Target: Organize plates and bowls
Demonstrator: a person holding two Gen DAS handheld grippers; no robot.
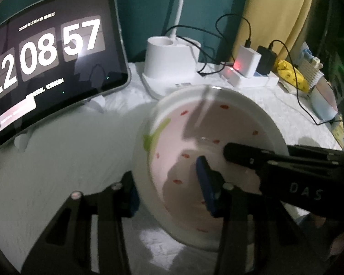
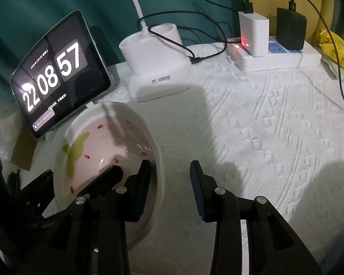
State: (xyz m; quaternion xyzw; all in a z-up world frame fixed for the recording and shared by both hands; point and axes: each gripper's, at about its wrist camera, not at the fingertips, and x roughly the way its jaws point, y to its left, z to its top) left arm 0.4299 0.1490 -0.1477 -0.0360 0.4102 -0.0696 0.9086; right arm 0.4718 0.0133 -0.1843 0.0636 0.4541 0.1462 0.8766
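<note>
Both claws straddle the strawberry-print bowl [image 1: 208, 167]: left claw [image 1: 169, 185] grasping its rim, right claw [image 2: 169, 190] too.

Your left gripper [image 1: 169, 188] angles downward, its two blue-padded fingers straddling the near-left rim of the strawberry-print bowl [image 1: 172, 105], one outside, one inside. Your right gripper [image 2: 170, 190] angles downward too, straddling the bowl's right rim, jaws partly apart; whether either pair presses the rim is unclear.
</note>
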